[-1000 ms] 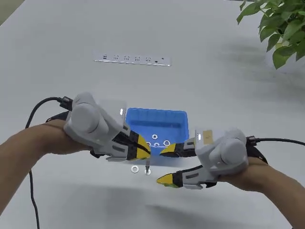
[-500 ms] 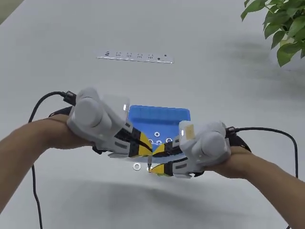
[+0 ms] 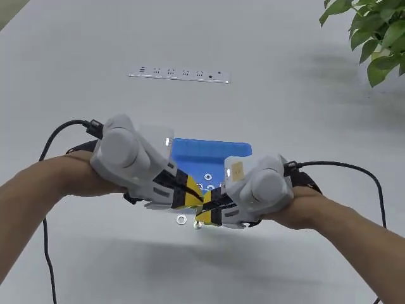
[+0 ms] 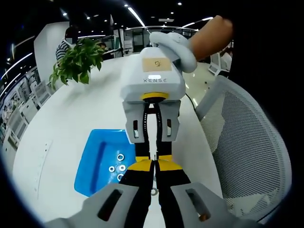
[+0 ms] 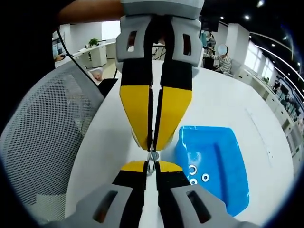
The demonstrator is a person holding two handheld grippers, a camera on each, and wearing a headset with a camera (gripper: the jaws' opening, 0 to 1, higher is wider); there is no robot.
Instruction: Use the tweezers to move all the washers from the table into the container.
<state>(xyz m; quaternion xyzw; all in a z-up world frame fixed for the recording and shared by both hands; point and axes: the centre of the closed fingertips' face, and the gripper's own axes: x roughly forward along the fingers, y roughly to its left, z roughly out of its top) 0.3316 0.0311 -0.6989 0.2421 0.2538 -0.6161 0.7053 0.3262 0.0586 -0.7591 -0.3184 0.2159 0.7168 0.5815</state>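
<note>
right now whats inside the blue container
Inside the blue plastic container lie at least three small silver ring-shaped washers. In the head view the left tool and right tool cover its near edge, so anything there is hidden.

Washers [image 3: 208,178] in container [image 3: 212,151] on table [image 3: 285,95]

Left claw [image 3: 198,198] and right claw [image 3: 204,215] pale grey, rounded housings, black-and-yellow jaws, black cables [image 3: 45,244] attached
</note>
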